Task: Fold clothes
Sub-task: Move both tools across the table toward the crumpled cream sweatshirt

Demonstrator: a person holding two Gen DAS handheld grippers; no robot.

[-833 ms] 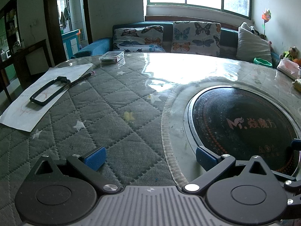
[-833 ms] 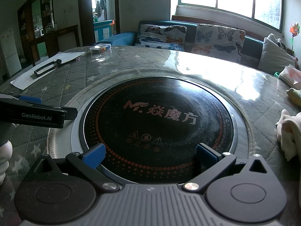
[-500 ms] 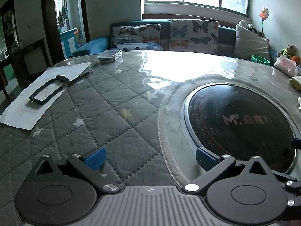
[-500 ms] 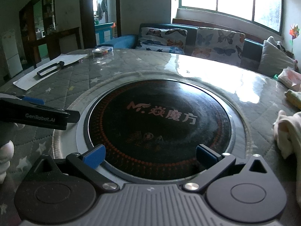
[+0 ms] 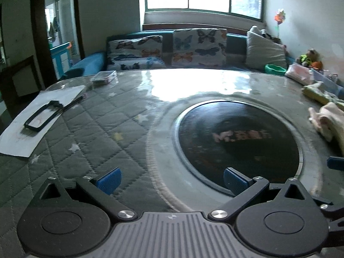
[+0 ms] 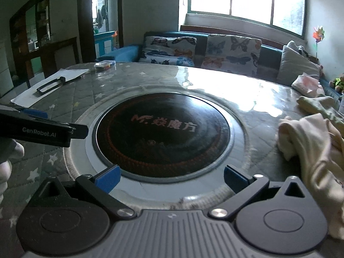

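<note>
Clear plastic box holds small items, indistinct.

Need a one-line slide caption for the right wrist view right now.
Open right gripper over the black round cooktop, crumpled cream garment at its right, left gripper alongside.
</note>
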